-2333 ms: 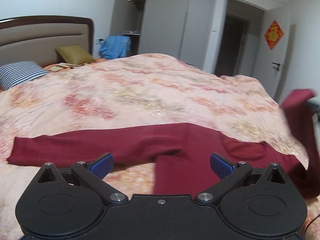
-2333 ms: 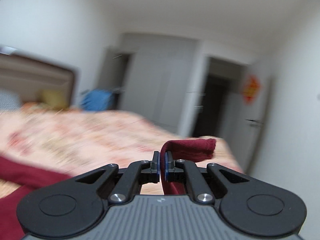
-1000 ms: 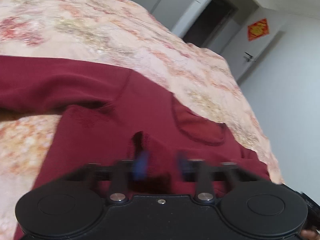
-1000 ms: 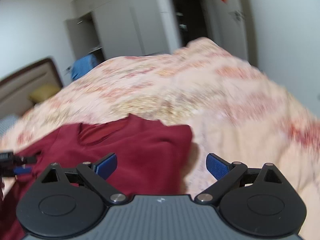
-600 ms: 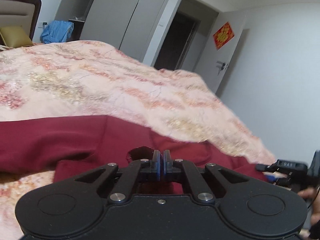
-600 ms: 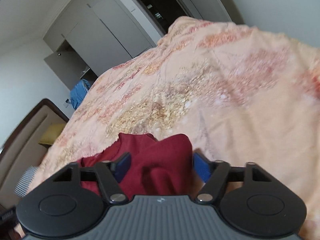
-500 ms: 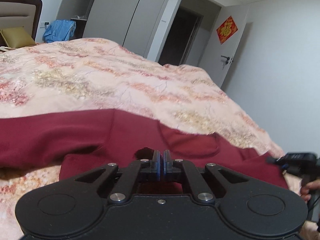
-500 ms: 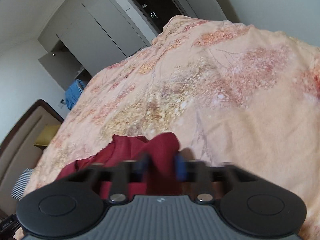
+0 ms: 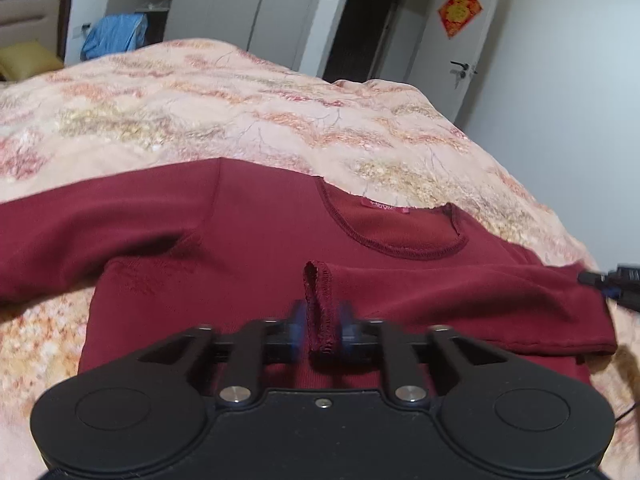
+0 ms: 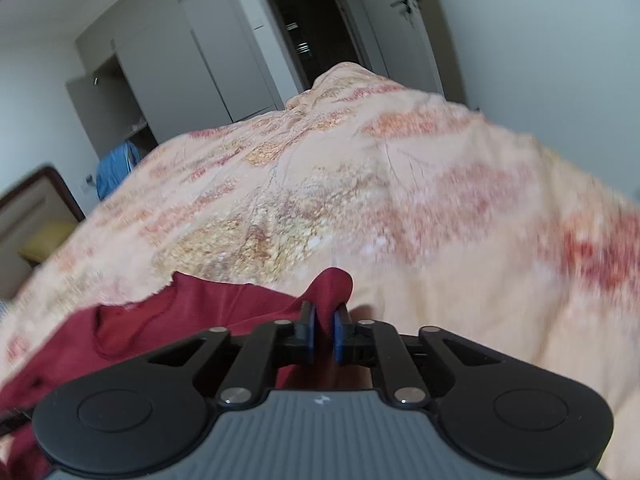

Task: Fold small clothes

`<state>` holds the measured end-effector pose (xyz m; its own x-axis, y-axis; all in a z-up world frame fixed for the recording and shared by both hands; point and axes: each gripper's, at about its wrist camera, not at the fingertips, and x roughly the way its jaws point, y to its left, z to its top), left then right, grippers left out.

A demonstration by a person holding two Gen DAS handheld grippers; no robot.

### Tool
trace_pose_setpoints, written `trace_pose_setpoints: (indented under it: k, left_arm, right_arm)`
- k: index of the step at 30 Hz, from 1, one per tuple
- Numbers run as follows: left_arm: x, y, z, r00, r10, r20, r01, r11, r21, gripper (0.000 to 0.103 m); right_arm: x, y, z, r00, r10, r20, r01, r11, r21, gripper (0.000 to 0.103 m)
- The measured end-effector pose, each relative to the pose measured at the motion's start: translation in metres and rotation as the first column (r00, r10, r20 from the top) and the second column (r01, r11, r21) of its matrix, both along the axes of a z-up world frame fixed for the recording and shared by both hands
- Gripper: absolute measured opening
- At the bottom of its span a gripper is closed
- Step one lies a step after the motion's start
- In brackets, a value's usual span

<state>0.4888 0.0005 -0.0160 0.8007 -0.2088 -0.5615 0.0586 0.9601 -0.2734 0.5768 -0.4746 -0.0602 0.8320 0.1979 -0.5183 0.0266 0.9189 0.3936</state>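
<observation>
Folding barely begun on the red top [image 9: 248, 240] spread on the bed [image 9: 240, 112] — one sleeve across, other out. Left gripper [image 9: 320, 326] spreading off the cuff [image 9: 318, 304] — right gripper [image 10: 322, 334] pinching the shoulder fold.

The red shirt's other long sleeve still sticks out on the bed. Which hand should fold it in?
Probably the left. The left gripper is letting go of the folded sleeve cuff, jaws opening, and the spread-out sleeve lies on its side. The right gripper pinches the red shirt.
</observation>
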Motion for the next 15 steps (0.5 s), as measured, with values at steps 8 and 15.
trace_pose_setpoints:
  k: [8,15]
  left_arm:
    - [0.004,0.001,-0.002,0.998,-0.03,-0.052,0.024,0.993,-0.114,0.031]
    - [-0.002,-0.005,0.004,0.999,0.019,-0.042,-0.02,0.999,-0.025,0.003]
  right_arm:
    - [-0.051,-0.002,0.003,0.995,0.102,0.003,-0.102,0.991,0.082,0.061]
    - [-0.077,0.009,-0.002,0.988,0.155,-0.03,-0.154,0.988,0.026,0.008]
